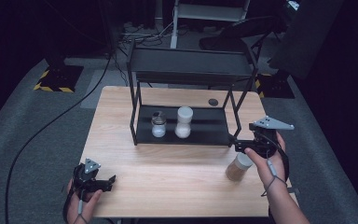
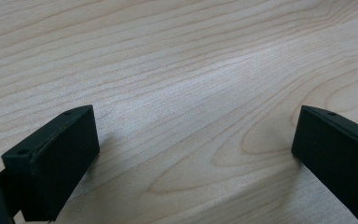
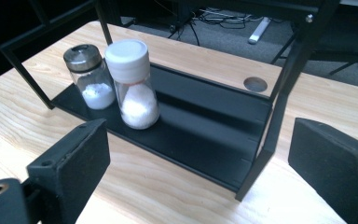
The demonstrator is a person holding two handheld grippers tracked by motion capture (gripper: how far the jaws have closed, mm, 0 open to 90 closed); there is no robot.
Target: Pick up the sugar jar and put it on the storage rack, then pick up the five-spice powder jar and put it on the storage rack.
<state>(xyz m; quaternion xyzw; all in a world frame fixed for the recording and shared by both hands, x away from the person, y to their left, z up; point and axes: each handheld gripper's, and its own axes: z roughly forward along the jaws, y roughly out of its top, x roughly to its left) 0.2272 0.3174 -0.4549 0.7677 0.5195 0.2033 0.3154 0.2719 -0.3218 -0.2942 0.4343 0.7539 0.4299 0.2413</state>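
Observation:
A black two-level rack [image 1: 191,65] stands mid-table. On its lower shelf [image 3: 205,119] a small metal-lidded jar [image 1: 158,125] [image 3: 93,77] and a taller white-capped jar [image 1: 183,122] [image 3: 133,84] stand side by side, both holding white powder. A jar of brown powder [image 1: 238,167] sits on the table just below my right gripper [image 1: 237,142]. That gripper is open at the rack's right front leg, and its jaws [image 3: 198,154] point at the shelf with nothing between them. My left gripper [image 1: 110,182] [image 2: 196,140] rests open low over bare wood at the front left.
The wooden table [image 1: 168,186] has a round dark grommet [image 1: 213,101] [image 3: 255,84] behind the rack. The rack's thin black posts [image 3: 272,126] frame the shelf opening. Cables, chairs and equipment stand on the grey floor beyond.

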